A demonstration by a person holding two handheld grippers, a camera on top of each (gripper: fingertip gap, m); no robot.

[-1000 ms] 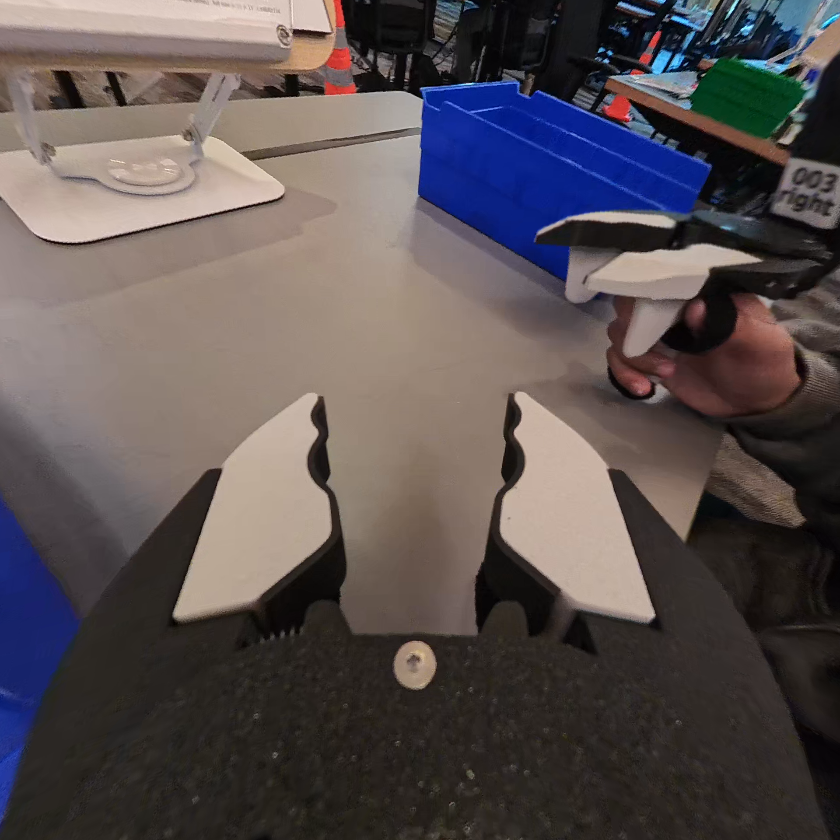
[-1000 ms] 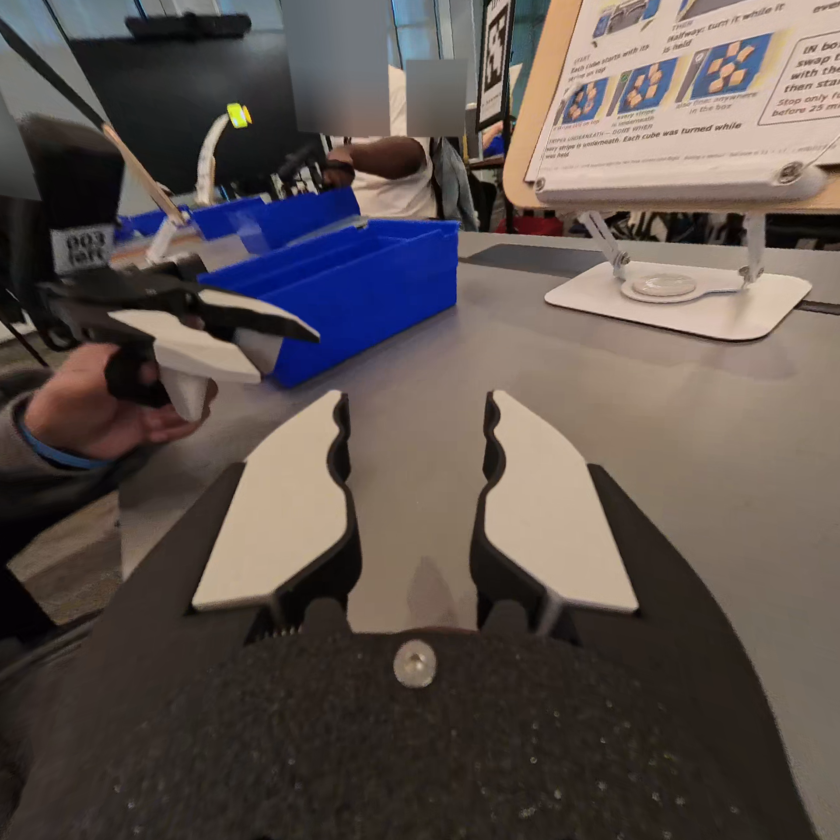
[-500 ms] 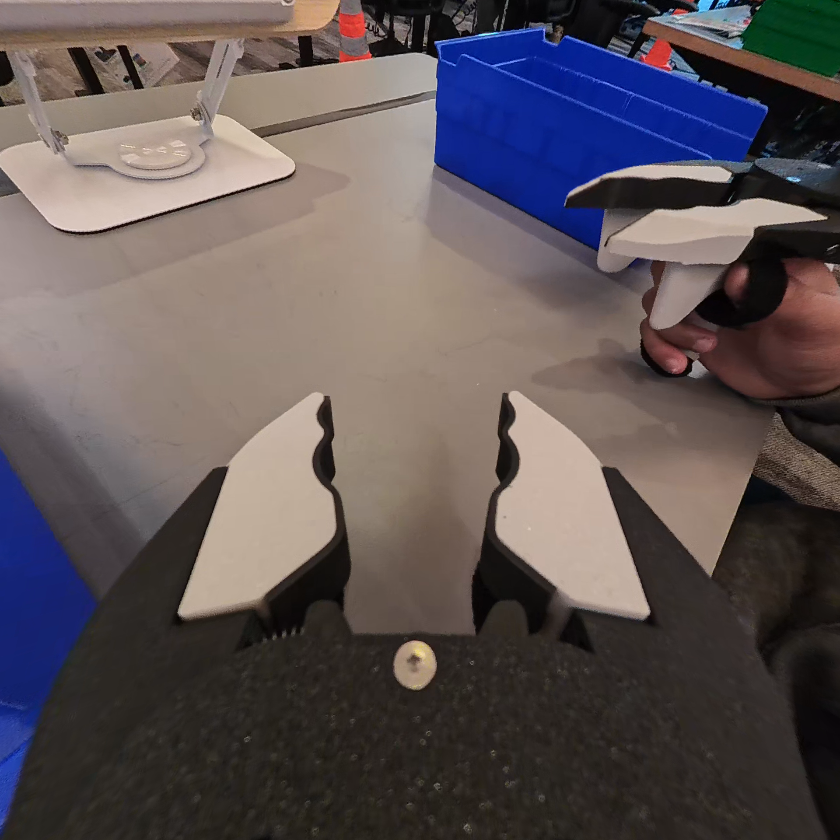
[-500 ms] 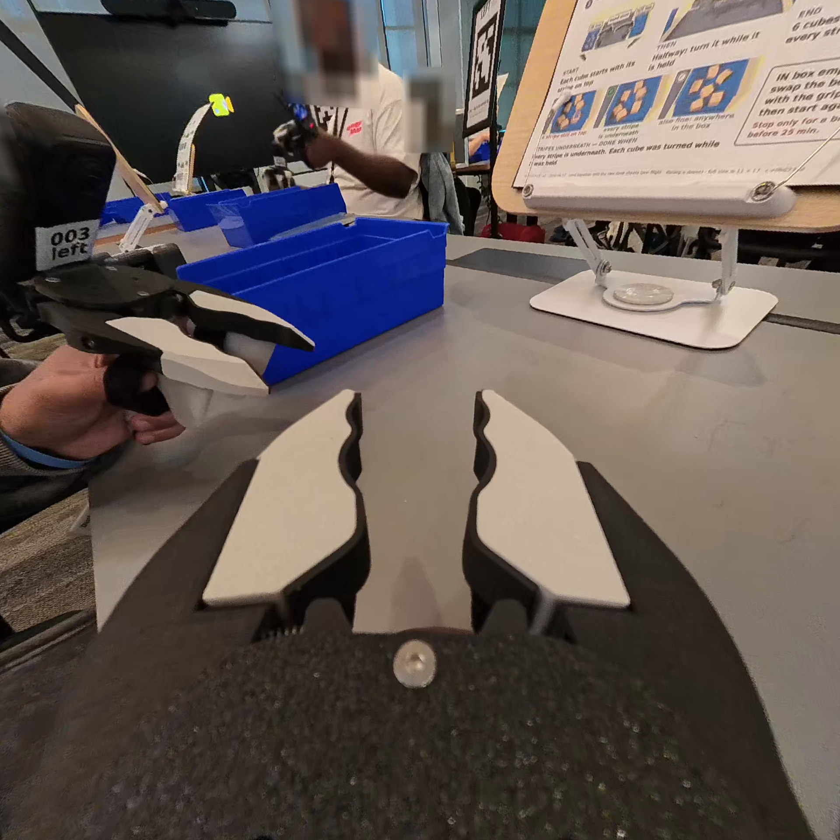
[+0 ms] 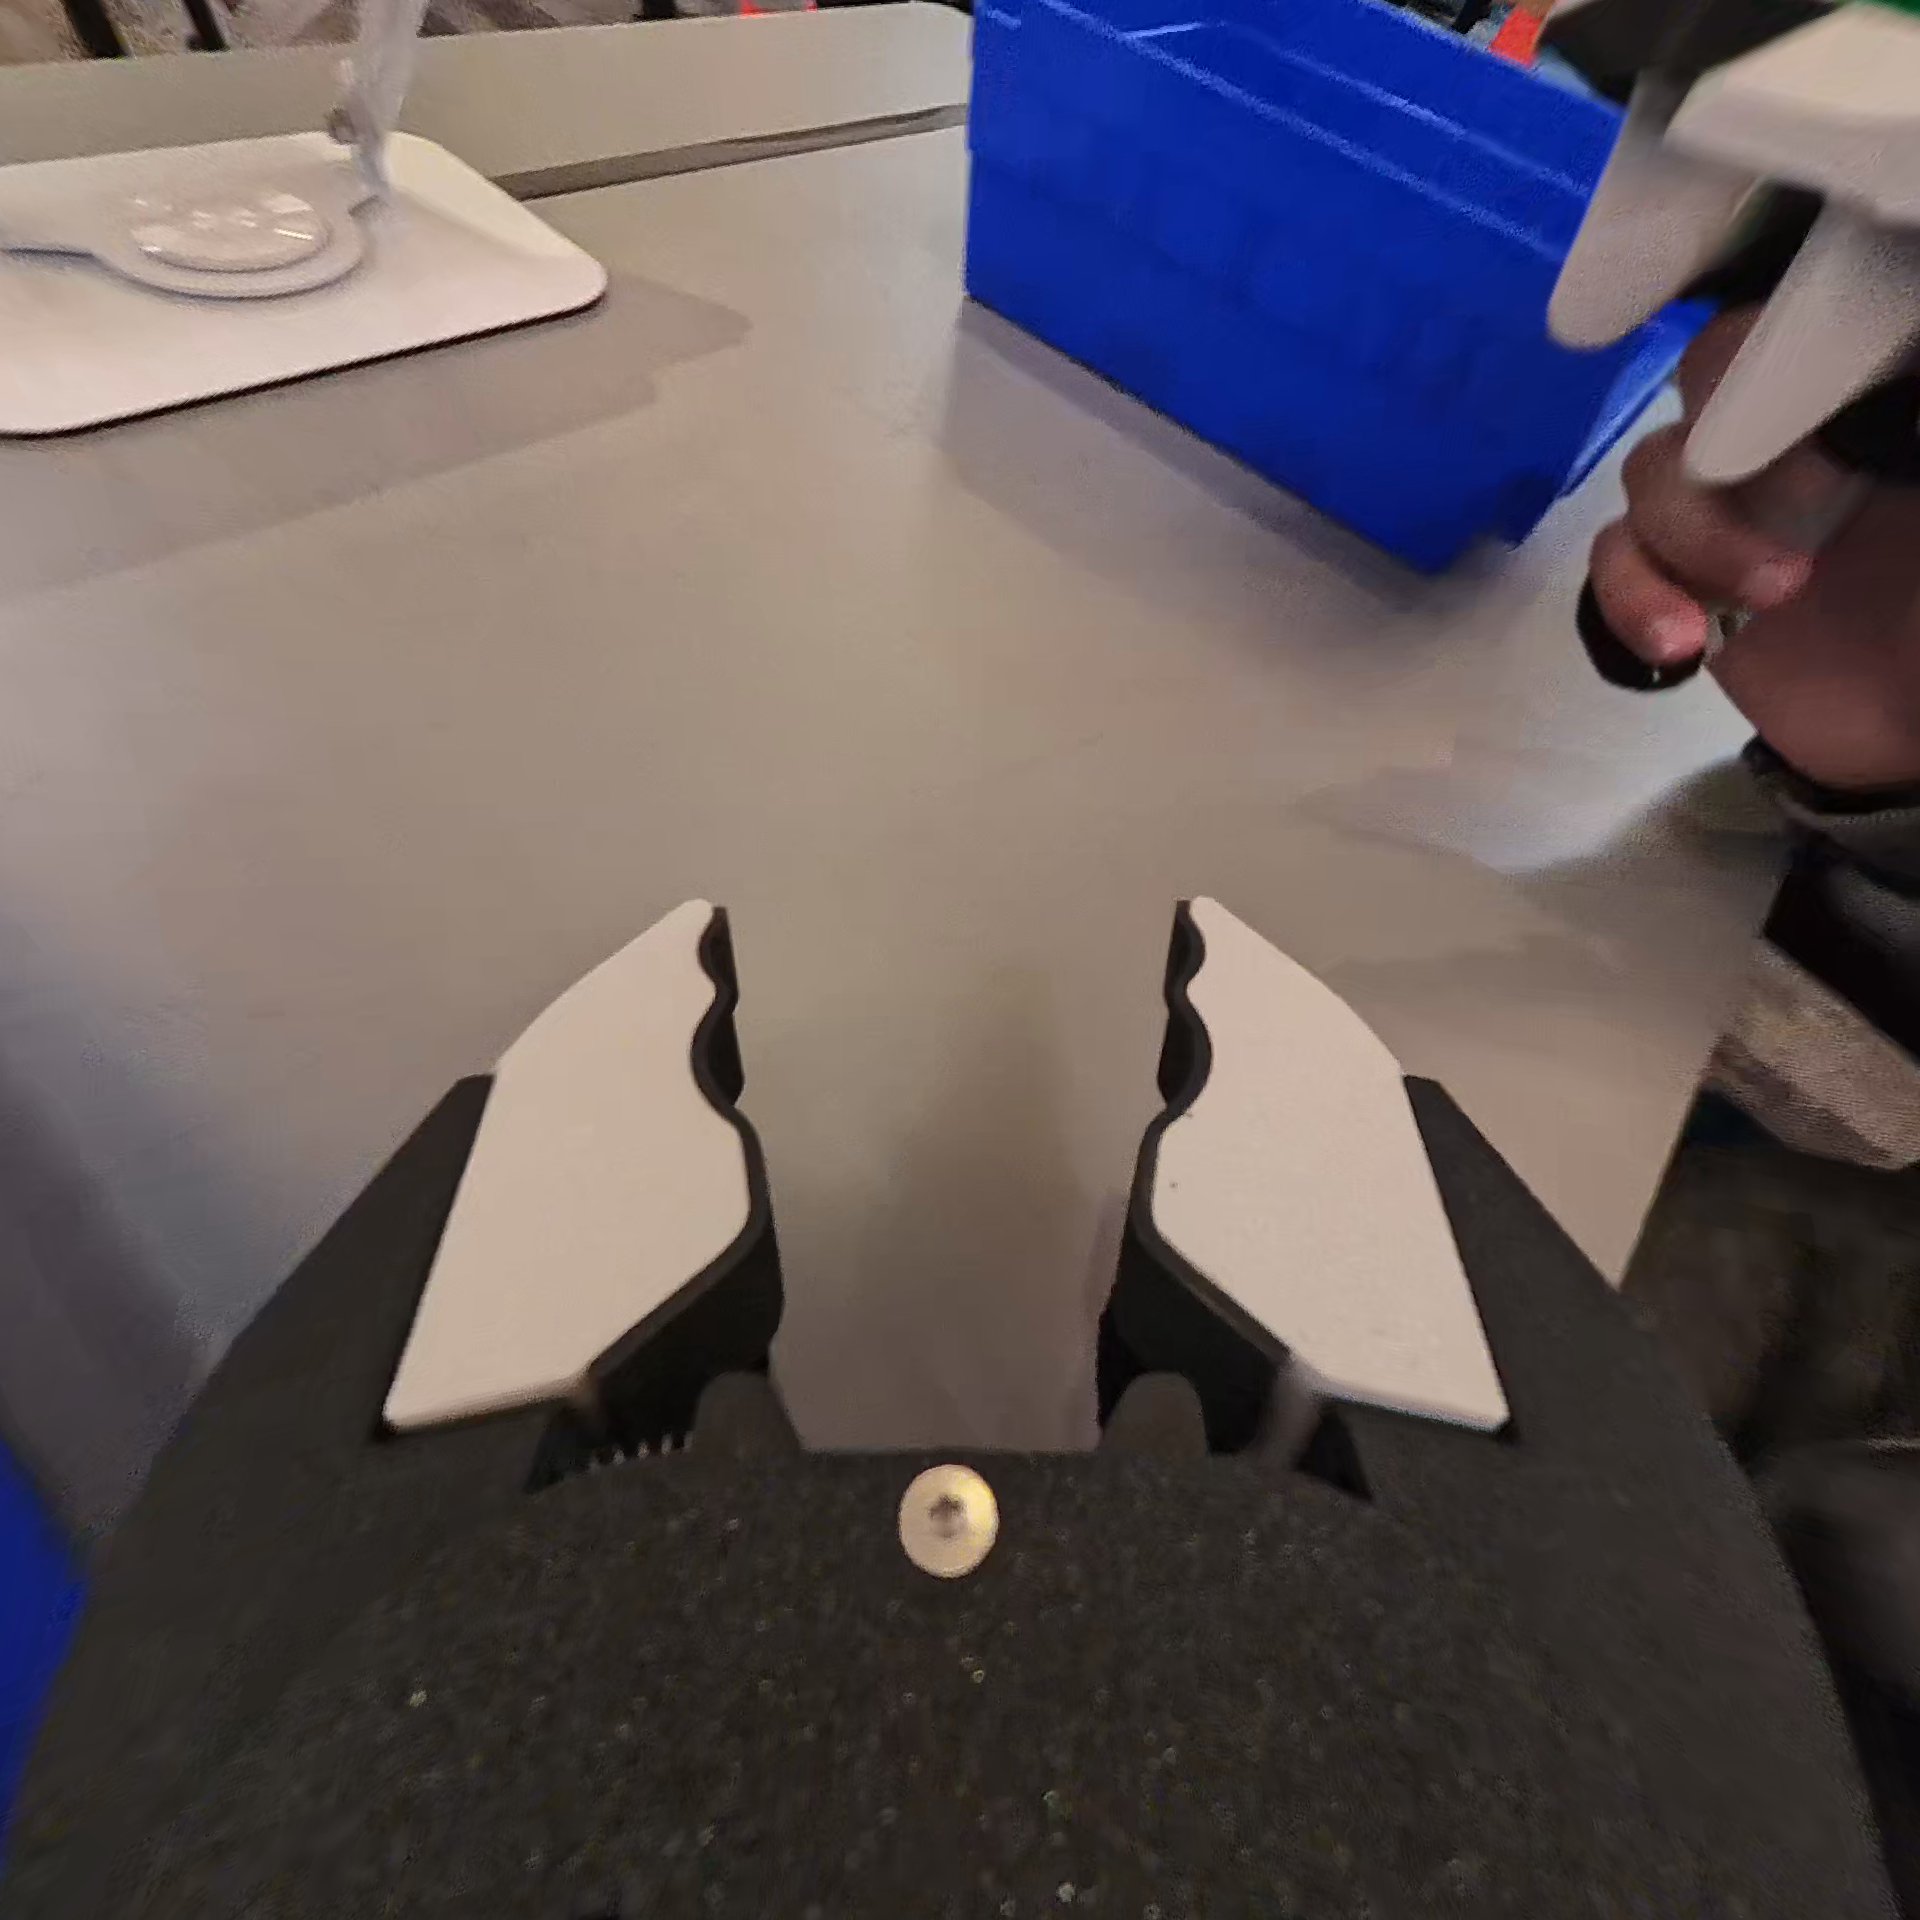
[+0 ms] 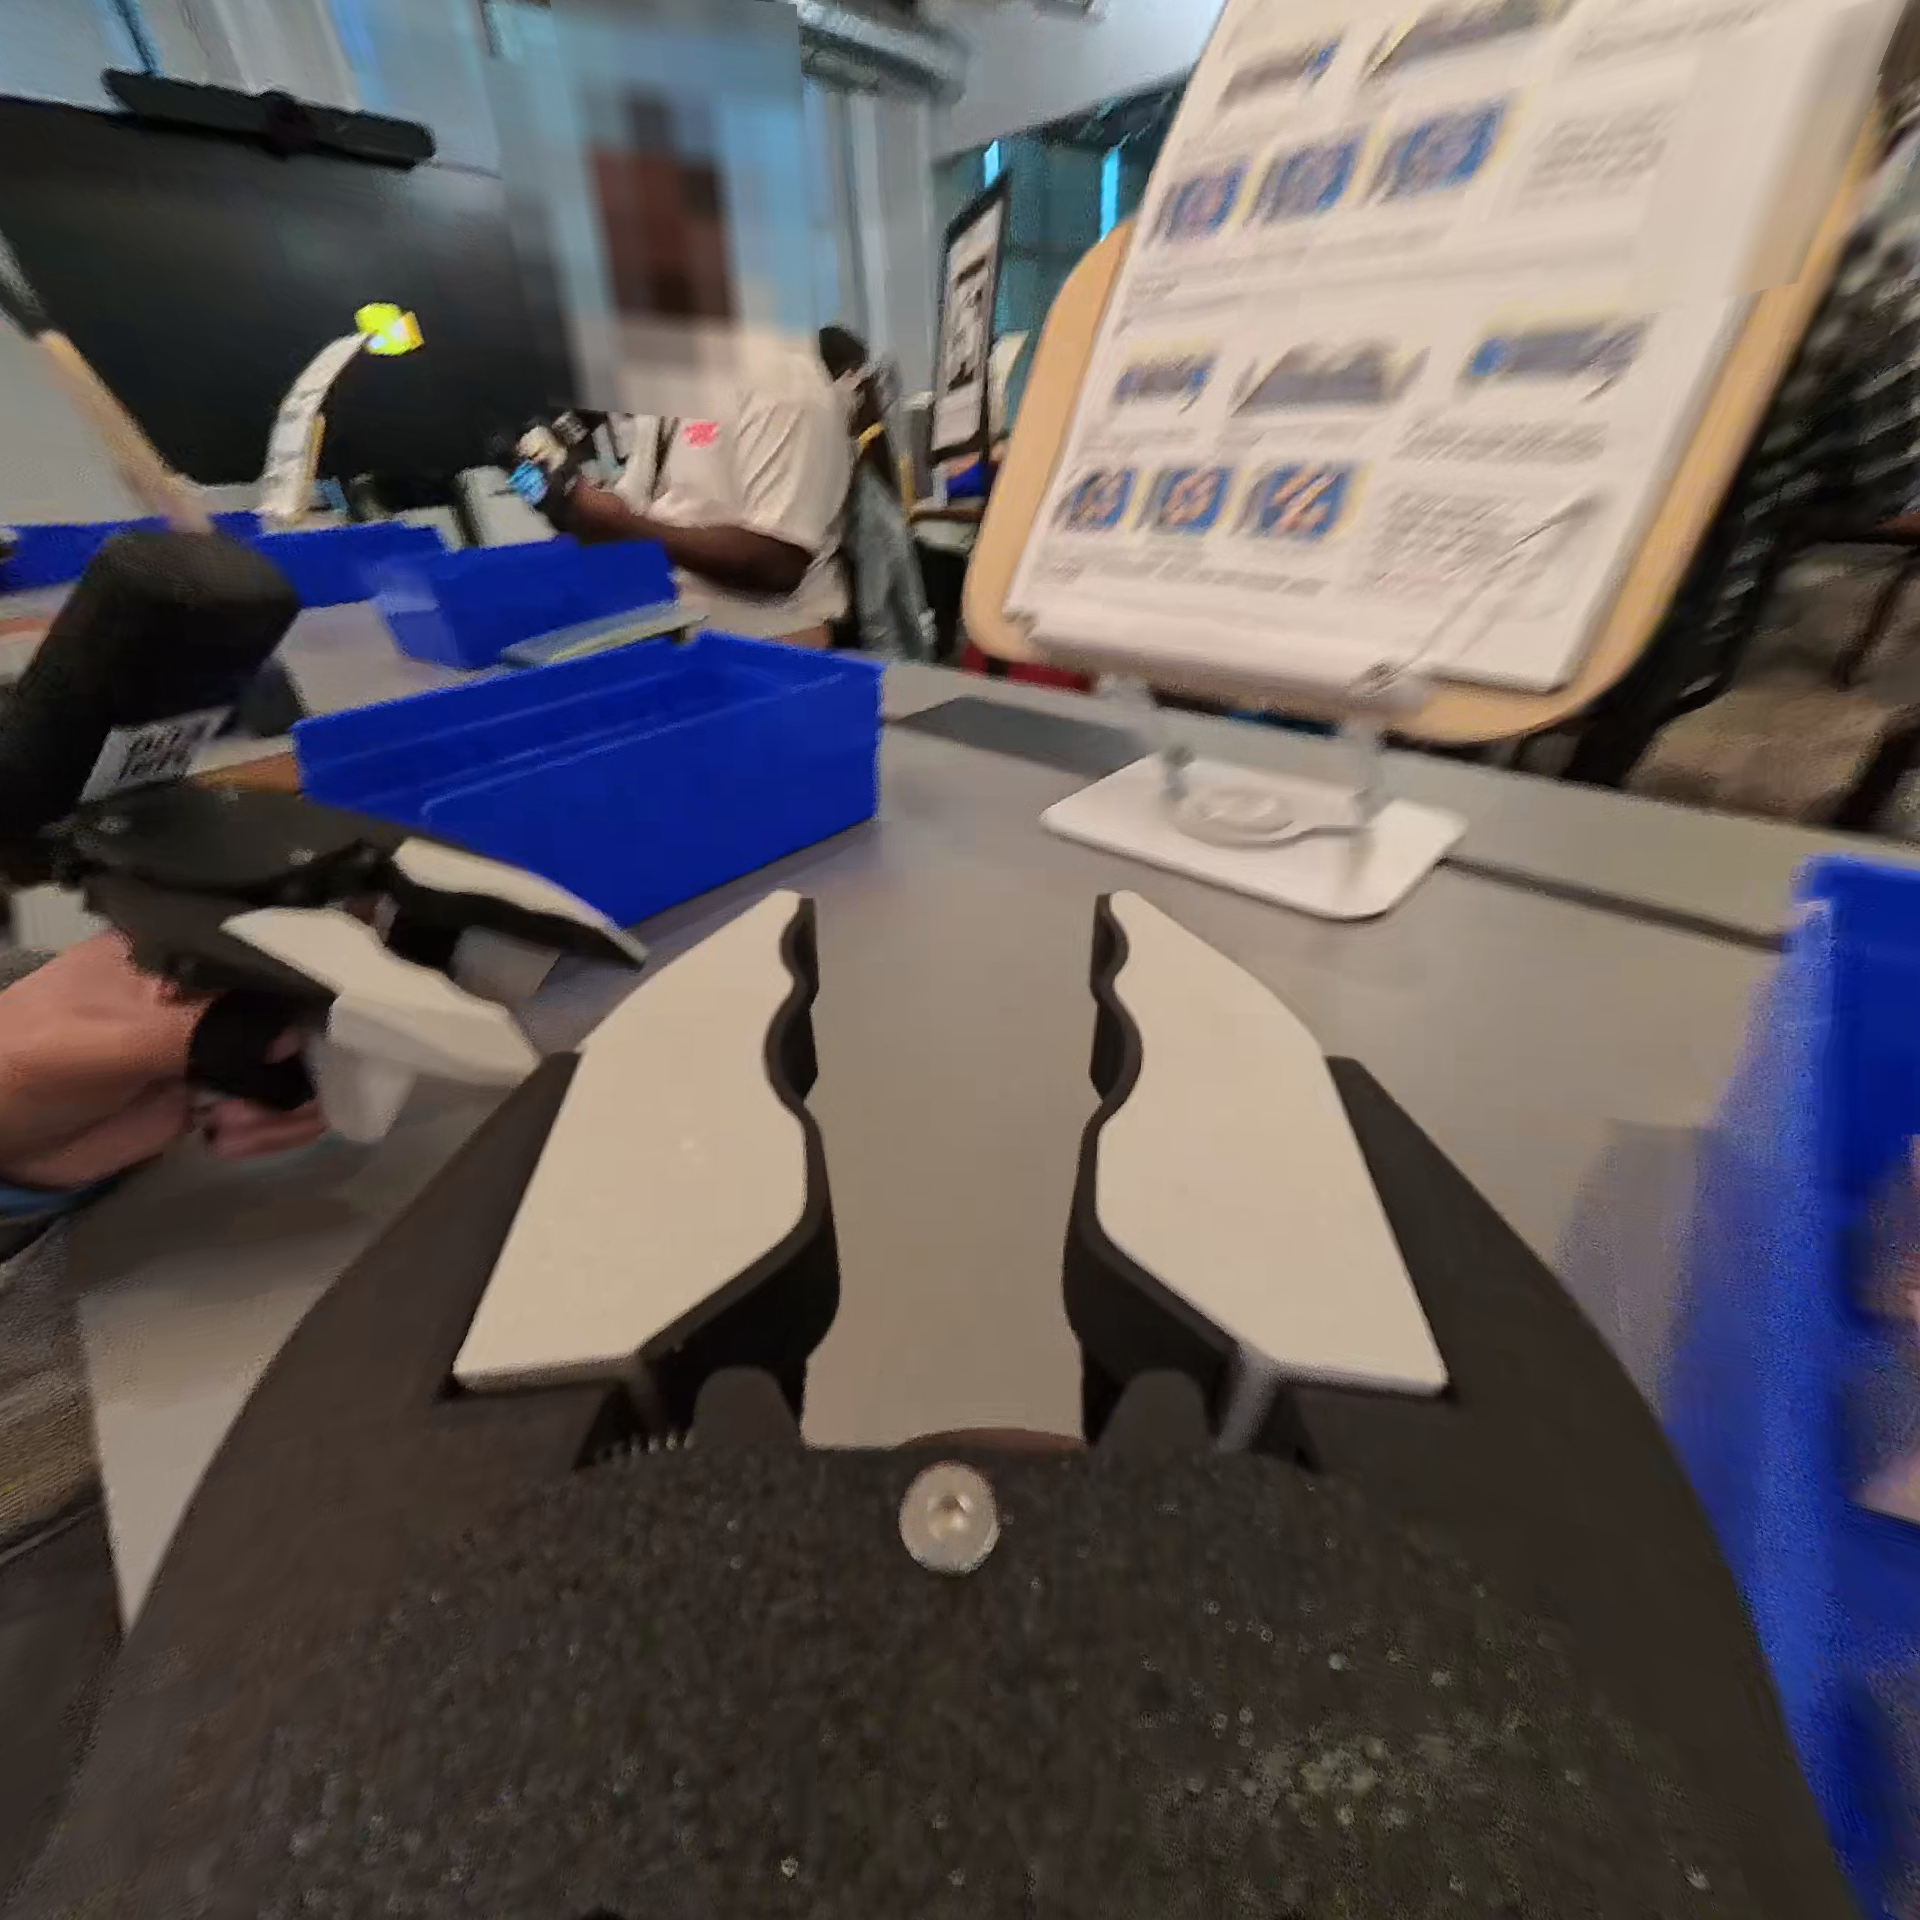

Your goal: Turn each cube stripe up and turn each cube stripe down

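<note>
Your left gripper (image 5: 951,914) gapes wide over the bare grey table (image 5: 727,675), gripping nothing; your right gripper (image 6: 951,904) is parted too, narrower, also empty; blue bins (image 6: 623,758) and the instruction stand (image 6: 1257,831) lie ahead; no cubes are in sight.

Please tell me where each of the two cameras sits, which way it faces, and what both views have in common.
Left wrist view: on the left gripper, facing the grey table and a blue bin; the person's right hand shows.
Right wrist view: on the right gripper, facing an instruction board; the left hand shows.
Shared: the table and the board's white base.
</note>
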